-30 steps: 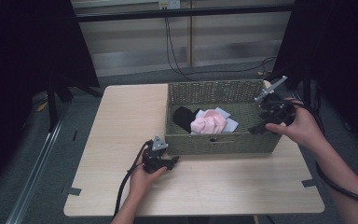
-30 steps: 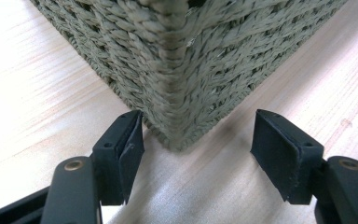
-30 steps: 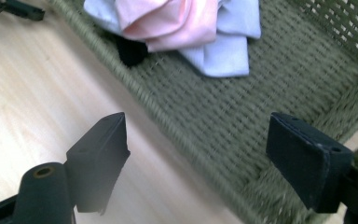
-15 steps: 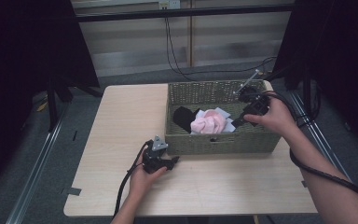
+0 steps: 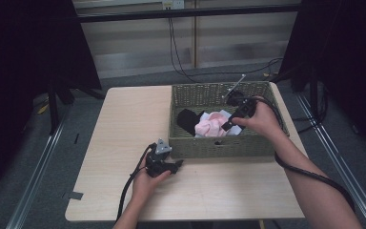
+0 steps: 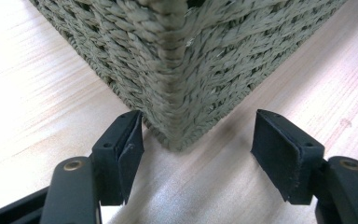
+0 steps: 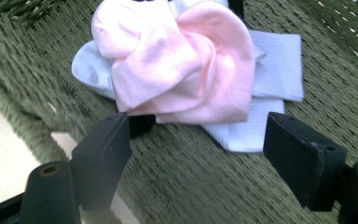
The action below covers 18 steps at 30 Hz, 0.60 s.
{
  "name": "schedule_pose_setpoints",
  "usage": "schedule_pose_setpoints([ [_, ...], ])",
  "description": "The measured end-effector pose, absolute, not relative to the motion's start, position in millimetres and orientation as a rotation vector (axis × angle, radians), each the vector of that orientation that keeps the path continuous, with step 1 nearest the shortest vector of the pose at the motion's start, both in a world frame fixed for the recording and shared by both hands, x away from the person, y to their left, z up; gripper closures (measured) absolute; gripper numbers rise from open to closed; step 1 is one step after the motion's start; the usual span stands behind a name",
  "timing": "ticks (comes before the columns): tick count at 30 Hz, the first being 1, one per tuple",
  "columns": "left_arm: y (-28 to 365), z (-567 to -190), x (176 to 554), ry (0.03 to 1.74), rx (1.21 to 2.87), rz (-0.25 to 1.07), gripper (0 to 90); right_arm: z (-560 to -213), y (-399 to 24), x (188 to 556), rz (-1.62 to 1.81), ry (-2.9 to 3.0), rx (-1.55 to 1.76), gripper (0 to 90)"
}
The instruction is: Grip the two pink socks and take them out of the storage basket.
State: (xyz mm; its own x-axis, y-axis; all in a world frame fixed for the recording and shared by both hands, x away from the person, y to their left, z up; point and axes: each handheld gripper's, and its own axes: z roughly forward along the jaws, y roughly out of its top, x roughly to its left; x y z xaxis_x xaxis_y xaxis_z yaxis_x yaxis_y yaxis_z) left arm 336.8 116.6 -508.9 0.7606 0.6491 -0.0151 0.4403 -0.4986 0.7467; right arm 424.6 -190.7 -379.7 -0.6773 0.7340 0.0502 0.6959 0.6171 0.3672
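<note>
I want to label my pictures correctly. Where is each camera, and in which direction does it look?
High view: above the person's side, looking forward and down at the table; both forearms, left gripper, right gripper.
Left gripper view: on that gripper, facing the basket corner; open jaws.
Right gripper view: over the basket, facing the pink cloth; open jaws.
Shared: basket in all.

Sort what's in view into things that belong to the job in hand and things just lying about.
In the job:
pink cloth
white cloth
basket
right hand-held gripper, jaws open

Lying about:
black cloth
wall cables
</note>
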Motion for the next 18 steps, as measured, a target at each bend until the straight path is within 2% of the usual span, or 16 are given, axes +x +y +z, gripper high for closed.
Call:
schedule_pose_setpoints([
  [18, 117, -509, 337, 0.811, 2.176, 0.345, 33.3, -409, -165, 443, 0.582, 2.774, 1.249, 31.3],
])
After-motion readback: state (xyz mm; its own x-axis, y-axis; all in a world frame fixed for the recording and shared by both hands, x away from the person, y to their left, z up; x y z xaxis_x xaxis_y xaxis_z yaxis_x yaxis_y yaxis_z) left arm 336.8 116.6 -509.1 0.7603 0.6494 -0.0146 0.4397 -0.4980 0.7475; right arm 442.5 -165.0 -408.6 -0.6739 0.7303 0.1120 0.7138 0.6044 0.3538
